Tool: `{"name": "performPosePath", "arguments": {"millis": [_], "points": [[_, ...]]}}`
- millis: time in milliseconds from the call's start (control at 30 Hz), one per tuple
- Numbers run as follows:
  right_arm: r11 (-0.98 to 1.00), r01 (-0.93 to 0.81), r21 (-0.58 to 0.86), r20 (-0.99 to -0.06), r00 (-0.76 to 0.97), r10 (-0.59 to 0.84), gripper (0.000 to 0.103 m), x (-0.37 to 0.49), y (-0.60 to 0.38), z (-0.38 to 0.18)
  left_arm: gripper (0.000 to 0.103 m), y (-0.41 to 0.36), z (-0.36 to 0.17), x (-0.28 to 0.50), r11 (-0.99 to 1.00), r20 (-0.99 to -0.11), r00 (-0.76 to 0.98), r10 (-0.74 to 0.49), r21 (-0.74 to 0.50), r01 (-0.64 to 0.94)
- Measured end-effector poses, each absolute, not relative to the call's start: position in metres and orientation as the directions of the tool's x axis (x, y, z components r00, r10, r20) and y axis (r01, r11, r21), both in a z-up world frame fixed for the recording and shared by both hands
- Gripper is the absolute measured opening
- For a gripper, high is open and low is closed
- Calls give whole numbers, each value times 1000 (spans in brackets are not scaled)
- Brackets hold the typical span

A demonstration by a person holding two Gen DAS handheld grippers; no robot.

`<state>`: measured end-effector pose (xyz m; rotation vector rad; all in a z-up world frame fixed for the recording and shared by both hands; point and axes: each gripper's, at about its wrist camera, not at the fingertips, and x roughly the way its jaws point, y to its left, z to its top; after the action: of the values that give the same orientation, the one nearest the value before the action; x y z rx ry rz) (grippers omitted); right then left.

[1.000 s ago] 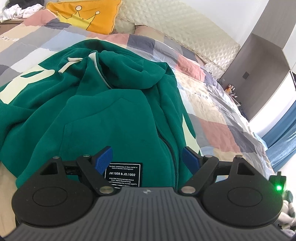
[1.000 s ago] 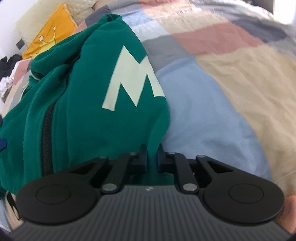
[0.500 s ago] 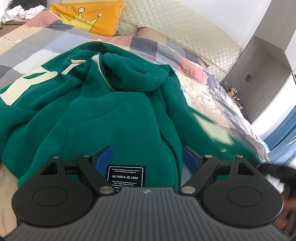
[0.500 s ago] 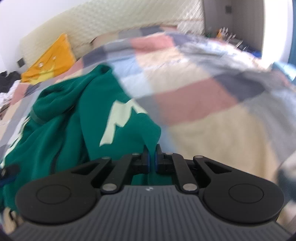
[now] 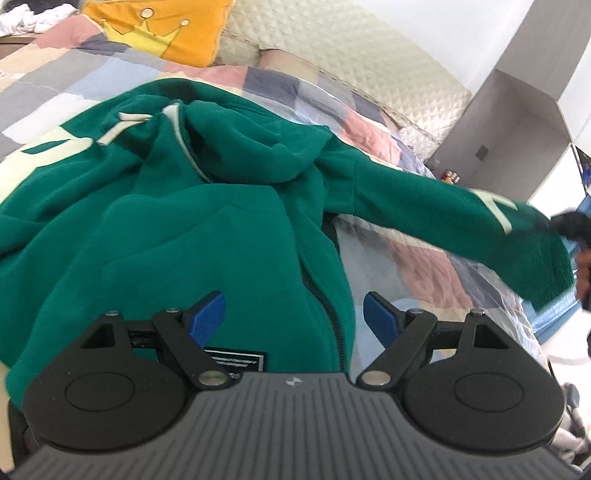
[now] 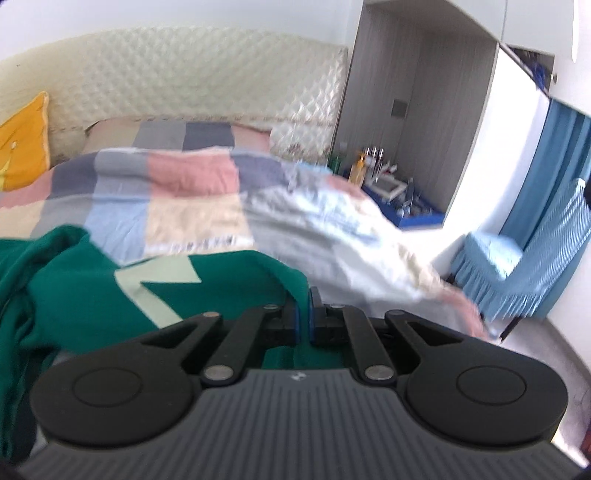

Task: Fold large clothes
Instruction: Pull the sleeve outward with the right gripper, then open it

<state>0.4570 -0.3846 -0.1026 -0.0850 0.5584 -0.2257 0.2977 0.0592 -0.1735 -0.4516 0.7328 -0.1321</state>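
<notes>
The right gripper (image 6: 303,314) is clamping its blue pads tight on a fold of the green hoodie (image 5: 192,236), pinching the fabric near the end of one sleeve (image 5: 443,210), and that sleeve is hanging stretched out in the air to the side, above the patchwork quilt (image 5: 424,269). Seen from the left wrist view, this gripper is only showing as a dark blur at the sleeve's far end, with part of a hand (image 5: 583,273) beside it. The left gripper (image 5: 294,319) is hovering with its jaws spread wide and nothing between them, poised over the hoodie's bottom hem, just above the black label (image 5: 236,360) and the zipper (image 5: 328,306); whether its pads are brushing the cloth I cannot tell. The hoodie's body is lying bunched and rumpled on the bed, hood (image 5: 251,147) crumpled toward the headboard (image 5: 332,44), pale drawstring (image 5: 122,127) and cream lettering showing. An orange crown pillow (image 5: 162,29) is sitting beyond it. A blue-covered chair (image 6: 517,266) is standing past the bed's edge.
</notes>
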Motion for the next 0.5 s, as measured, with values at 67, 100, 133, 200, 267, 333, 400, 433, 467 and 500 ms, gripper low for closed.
{"name": "performPosePath", "arguments": {"millis": [67,100,133,200,267,333,400,433,467,500], "points": [[964,198,-177,-491,831,-261,7,480,-387,-100,85,57,-176,302,897,-616,734,-285,-442,-22],[957,214,-195,-484,828,-283,7,495,-390,-102,85,55,-178,304,899,-619,730,-289,-438,-15],[952,231,-202,-487,820,-302,7,506,-393,-107,85,53,-179,306,902,-623,726,-293,-433,-7],[944,252,-211,-496,805,-326,7,530,-398,-121,85,49,-183,310,905,-629,716,-301,-425,7],[930,269,-252,-504,784,-363,7,552,-400,-144,85,46,-187,315,909,-636,707,-308,-417,21],[919,289,-268,-528,754,-390,7,571,-407,-176,85,44,-190,319,910,-639,702,-316,-413,34],[918,310,-248,-561,726,-397,7,586,-416,-204,85,43,-194,323,910,-643,694,-323,-412,42],[918,317,-237,-575,716,-396,7,591,-420,-220,85,43,-196,327,912,-646,692,-323,-409,44],[917,323,-233,-581,710,-398,7,592,-421,-233,85,42,-197,329,914,-649,690,-320,-402,45],[917,322,-234,-578,713,-397,8,594,-422,-247,85,42,-198,330,917,-652,689,-316,-396,45]]}}
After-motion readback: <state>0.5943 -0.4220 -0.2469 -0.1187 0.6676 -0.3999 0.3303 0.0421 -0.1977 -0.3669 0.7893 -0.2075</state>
